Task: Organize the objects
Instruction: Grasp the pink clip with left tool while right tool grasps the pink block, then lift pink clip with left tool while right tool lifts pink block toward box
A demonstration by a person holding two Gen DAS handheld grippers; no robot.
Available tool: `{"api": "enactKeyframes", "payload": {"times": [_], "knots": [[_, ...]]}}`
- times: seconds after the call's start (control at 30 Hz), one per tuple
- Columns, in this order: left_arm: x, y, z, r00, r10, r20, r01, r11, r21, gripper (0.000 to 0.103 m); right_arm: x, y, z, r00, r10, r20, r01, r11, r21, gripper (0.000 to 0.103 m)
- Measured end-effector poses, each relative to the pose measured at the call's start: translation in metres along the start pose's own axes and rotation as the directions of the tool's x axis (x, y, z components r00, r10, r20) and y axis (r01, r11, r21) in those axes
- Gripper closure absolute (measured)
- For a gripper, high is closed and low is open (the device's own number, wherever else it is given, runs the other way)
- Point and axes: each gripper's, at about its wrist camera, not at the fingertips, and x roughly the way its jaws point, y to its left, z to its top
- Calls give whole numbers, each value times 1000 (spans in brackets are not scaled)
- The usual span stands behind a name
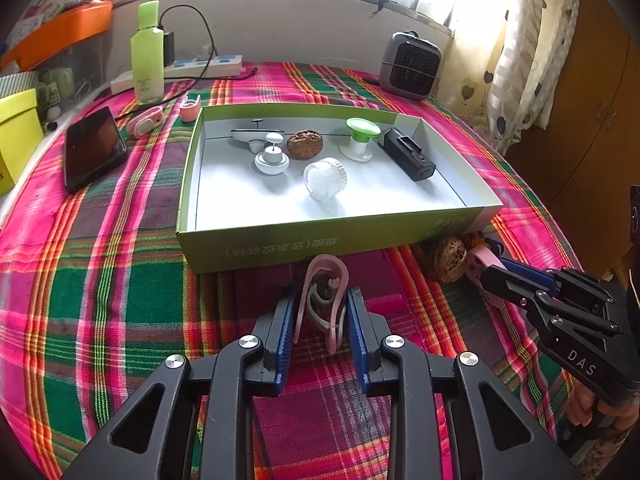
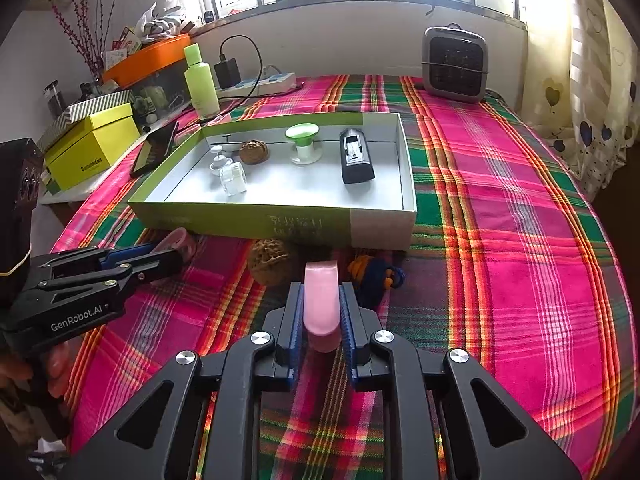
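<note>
My left gripper (image 1: 322,294) is shut on a pink hair clip (image 1: 324,276) that stands upright on the plaid cloth just before the green box (image 1: 320,232). From the right wrist view the same gripper (image 2: 176,252) comes in from the left with the clip (image 2: 180,242) at its tips. My right gripper (image 2: 321,288) is shut on a smooth pink clip (image 2: 321,308), also near the box's (image 2: 248,212) front wall. In the left wrist view it (image 1: 492,276) enters from the right. The box holds several small items, among them a clear jar (image 1: 325,179) and a black device (image 1: 408,154).
A walnut-like ball (image 2: 272,264) and a blue and orange trinket (image 2: 374,274) lie on the cloth by the box's front. A phone (image 1: 94,148), two more pink clips (image 1: 146,120), a green bottle (image 1: 147,56) and a small heater (image 1: 410,64) stand farther back.
</note>
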Motion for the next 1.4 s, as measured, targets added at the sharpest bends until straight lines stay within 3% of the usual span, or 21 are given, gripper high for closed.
{"api": "enactKeyframes", "payload": {"times": [0.77,0.97,1.2,1.4], "knots": [[-19,-1,-23,1000,11,-4,-11,1000,-13,79,-20,23,-26,996,85,-12,-85,996,-12,85],[-21,-1,-26,1000,9,-3,-9,1000,-18,79,-18,27,-29,997,71,-19,-72,997,-34,85],[-19,-5,-22,1000,9,-6,-9,1000,1,68,-9,31,-28,998,52,-36,-54,997,-52,80],[-16,-6,-20,1000,12,-2,-12,1000,8,67,-3,35,-25,999,32,-42,-35,997,-70,79]]}}
